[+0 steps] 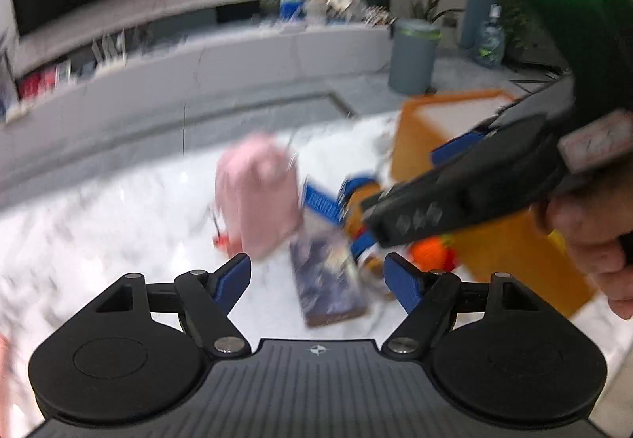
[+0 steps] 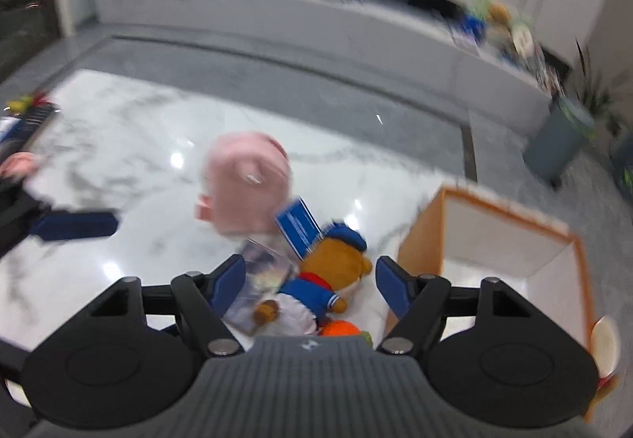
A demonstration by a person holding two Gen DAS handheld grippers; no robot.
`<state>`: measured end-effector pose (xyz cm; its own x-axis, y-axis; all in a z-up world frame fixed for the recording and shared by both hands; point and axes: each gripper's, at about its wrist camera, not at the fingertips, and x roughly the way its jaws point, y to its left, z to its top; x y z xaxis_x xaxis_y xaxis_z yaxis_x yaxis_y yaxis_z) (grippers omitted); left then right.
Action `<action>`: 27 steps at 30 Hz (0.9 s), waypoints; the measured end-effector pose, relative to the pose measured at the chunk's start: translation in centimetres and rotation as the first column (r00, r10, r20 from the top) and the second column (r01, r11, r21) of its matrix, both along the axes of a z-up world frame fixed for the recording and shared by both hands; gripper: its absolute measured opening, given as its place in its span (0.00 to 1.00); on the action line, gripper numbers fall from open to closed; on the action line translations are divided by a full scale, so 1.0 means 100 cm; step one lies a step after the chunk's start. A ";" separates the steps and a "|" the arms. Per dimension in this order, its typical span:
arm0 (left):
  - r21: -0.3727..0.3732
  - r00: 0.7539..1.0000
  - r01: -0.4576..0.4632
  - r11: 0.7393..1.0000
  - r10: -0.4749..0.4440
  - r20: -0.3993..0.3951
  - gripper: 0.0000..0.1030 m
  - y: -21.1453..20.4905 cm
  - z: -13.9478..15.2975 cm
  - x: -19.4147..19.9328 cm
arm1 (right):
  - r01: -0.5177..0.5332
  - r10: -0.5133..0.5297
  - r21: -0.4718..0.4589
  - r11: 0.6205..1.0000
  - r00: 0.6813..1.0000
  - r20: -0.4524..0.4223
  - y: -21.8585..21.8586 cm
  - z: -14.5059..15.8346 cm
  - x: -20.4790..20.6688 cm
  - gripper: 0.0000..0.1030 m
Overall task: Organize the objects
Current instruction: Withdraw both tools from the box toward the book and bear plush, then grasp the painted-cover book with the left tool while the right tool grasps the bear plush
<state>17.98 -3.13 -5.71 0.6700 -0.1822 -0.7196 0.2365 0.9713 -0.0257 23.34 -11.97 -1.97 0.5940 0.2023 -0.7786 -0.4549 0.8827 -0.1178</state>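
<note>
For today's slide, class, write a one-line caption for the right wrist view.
Open right gripper above a brown teddy bear in blue sailor outfit, beside an orange-edged open box on a white marble table.

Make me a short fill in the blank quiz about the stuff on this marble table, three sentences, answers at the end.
1. The small backpack on the marble table is ____ in colour.
2. The teddy bear wears a sailor outfit and cap coloured ____.
3. The open box beside the bear has rims coloured ____.

Missing words: pink; blue; orange
</note>
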 end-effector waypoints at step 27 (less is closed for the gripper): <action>-0.191 0.989 -0.101 0.976 0.077 -0.126 0.85 0.020 -0.084 0.033 | 0.152 -0.151 0.000 0.988 0.982 -0.117 0.008 -0.098 0.068 0.70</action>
<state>21.30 -1.17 -14.14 0.6030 -0.2709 -0.7504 0.1332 0.9616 -0.2401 30.17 -11.16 -11.74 0.5239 0.1242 -0.8427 -0.3258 0.9433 -0.0636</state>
